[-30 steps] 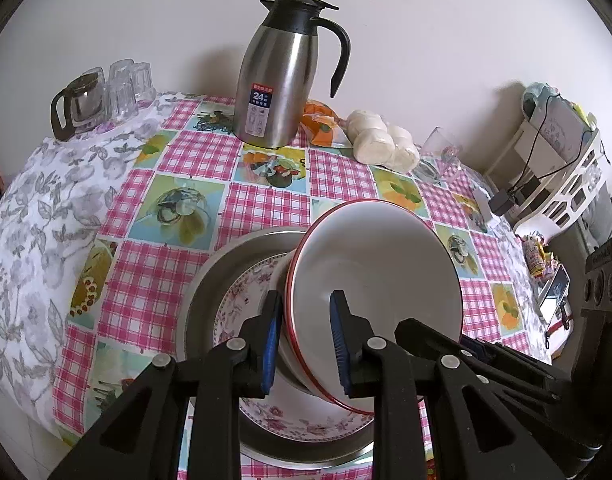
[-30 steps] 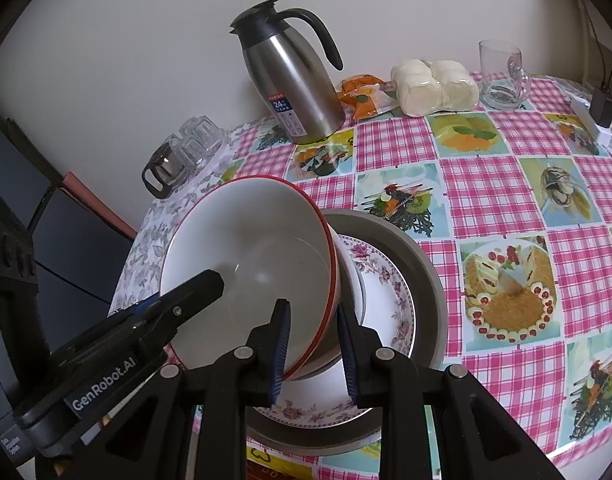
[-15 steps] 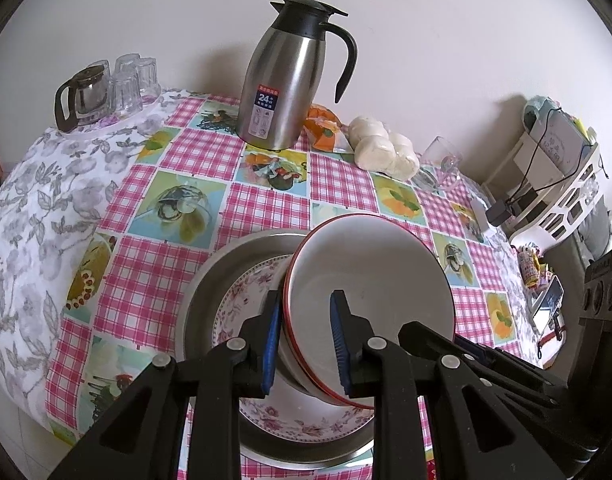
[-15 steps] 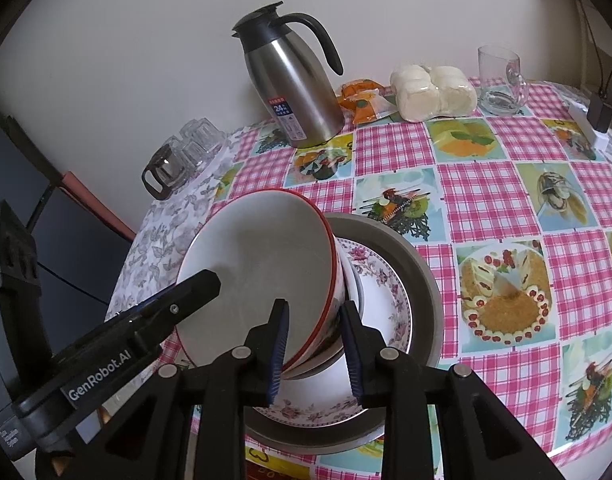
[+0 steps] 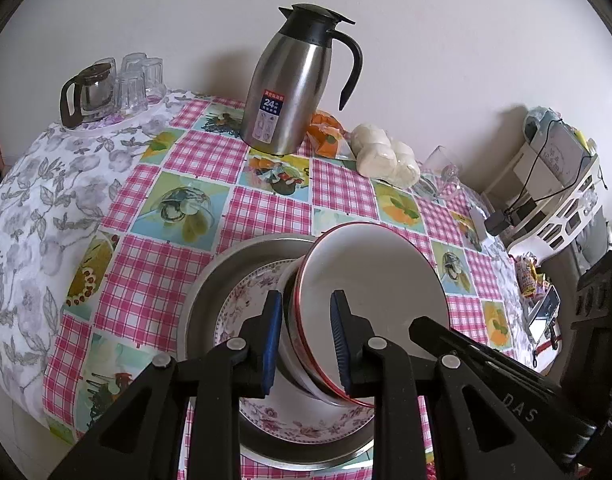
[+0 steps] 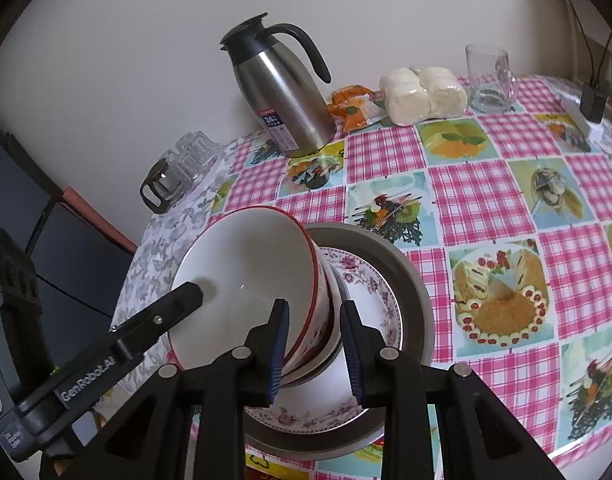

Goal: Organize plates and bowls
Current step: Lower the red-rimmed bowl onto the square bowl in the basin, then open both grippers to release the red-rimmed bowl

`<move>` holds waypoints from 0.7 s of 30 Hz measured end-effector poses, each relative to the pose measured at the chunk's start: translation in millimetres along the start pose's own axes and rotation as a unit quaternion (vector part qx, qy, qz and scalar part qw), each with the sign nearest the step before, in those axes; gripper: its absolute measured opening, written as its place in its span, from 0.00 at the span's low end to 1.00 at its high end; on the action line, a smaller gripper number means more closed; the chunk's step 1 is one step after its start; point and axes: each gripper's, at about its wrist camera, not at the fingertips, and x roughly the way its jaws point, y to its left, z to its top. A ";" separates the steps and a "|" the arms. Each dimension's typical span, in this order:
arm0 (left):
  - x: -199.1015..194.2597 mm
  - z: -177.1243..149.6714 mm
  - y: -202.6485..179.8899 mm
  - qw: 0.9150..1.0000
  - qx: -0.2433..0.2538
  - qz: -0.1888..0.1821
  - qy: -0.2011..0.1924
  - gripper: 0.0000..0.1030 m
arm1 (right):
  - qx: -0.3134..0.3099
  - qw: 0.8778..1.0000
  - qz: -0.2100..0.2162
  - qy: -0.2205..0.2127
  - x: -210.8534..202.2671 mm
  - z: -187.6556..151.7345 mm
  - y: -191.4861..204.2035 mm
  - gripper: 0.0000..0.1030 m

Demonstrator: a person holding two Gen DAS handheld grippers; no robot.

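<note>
A white bowl with a red rim (image 5: 369, 280) (image 6: 246, 272) hangs tilted over a floral plate (image 5: 246, 300) (image 6: 369, 292). The plate lies in a grey metal dish (image 5: 210, 280) (image 6: 409, 280). A second white bowl seems nested under the red-rimmed one. My left gripper (image 5: 306, 340) is shut on the bowl's near rim, one pad inside and one outside. My right gripper (image 6: 314, 344) grips the opposite side of the rim the same way. One finger (image 5: 465, 354) of the right gripper shows in the left wrist view, and one left finger (image 6: 158, 320) shows in the right wrist view.
On the checked tablecloth (image 5: 146, 272) a steel thermos jug (image 5: 290, 80) stands at the back by the wall. Near it are an orange snack pack (image 6: 353, 108), wrapped white buns (image 5: 385, 156) and a glass mug (image 6: 489, 76). A glass teapot with tumblers (image 5: 106, 88) sits far left. A white rack (image 5: 557, 184) stands beyond the table's right edge.
The bowl has tipped more steeply between the two grippers, so its opening looks narrower. The right gripper's jaws stand slightly wider. Both hands have hardly shifted.
</note>
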 end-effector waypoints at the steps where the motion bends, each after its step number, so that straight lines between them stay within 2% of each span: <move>1: 0.5 -0.2 0.2 1.000 0.000 0.001 0.001 0.24 | 0.002 1.000 0.001 0.000 1.2 0.4 -1.2 0.29; 14: 5.6 -1.2 5.2 1.000 -0.010 0.006 0.008 0.26 | 0.012 1.000 0.004 0.005 6.9 1.2 -8.6 0.29; 16: 3.0 -0.9 4.4 1.000 -0.008 0.007 0.004 0.32 | 0.007 1.000 -0.001 0.002 4.4 1.2 -6.7 0.29; 18: 0.1 -0.9 4.2 1.000 -0.008 0.006 -0.001 0.48 | 0.002 1.000 -0.004 -0.004 0.8 1.3 -5.3 0.29; 19: -1.8 -1.0 3.9 1.000 -0.007 0.007 -0.004 0.49 | 0.000 1.000 -0.005 -0.007 -0.9 1.8 -5.2 0.28; 20: -3.6 -1.1 3.4 1.000 -0.005 0.009 -0.007 0.51 | -0.002 1.000 -0.007 -0.010 -2.3 2.0 -4.8 0.30; 21: -5.2 -1.0 3.2 1.000 -0.004 0.015 -0.010 0.55 | -0.005 1.000 -0.009 -0.013 -3.7 2.1 -4.1 0.39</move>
